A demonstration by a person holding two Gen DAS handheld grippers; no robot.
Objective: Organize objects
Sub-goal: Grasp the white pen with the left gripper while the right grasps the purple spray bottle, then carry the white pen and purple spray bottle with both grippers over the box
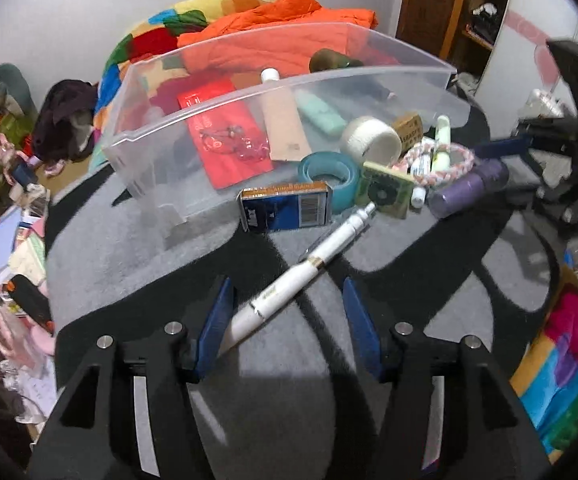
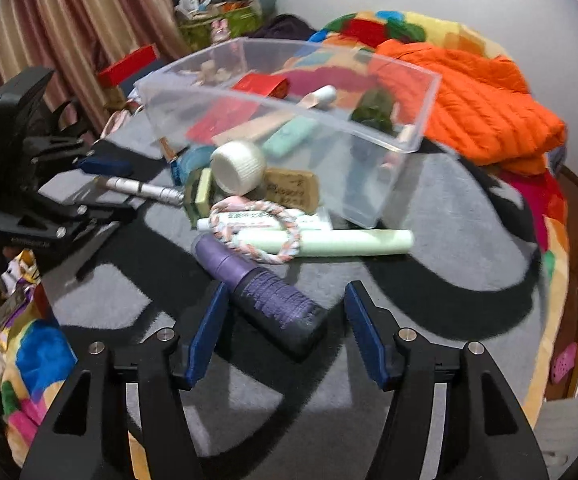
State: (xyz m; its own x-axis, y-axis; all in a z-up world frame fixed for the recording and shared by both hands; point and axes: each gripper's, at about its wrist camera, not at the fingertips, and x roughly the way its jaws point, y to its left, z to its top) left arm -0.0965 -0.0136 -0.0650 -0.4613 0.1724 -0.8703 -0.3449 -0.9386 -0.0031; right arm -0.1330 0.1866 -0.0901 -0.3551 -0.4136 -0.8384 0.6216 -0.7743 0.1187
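A: Where does the left gripper (image 1: 289, 304) stand?
B: Its fingers are spread wide either side of the white pen (image 1: 289, 280) lying on the grey mat (image 1: 137, 248), apparently not touching it.
A: And the right gripper (image 2: 285, 308)?
B: Equally wide, straddling the purple bottle (image 2: 265, 292) lying near the clear bin (image 2: 289, 96).

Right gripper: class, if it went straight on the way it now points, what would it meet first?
Most likely the purple bottle, lying between the open fingers of the right gripper. Beyond it lie the braided ring and pale green tube. Depth is uncertain.
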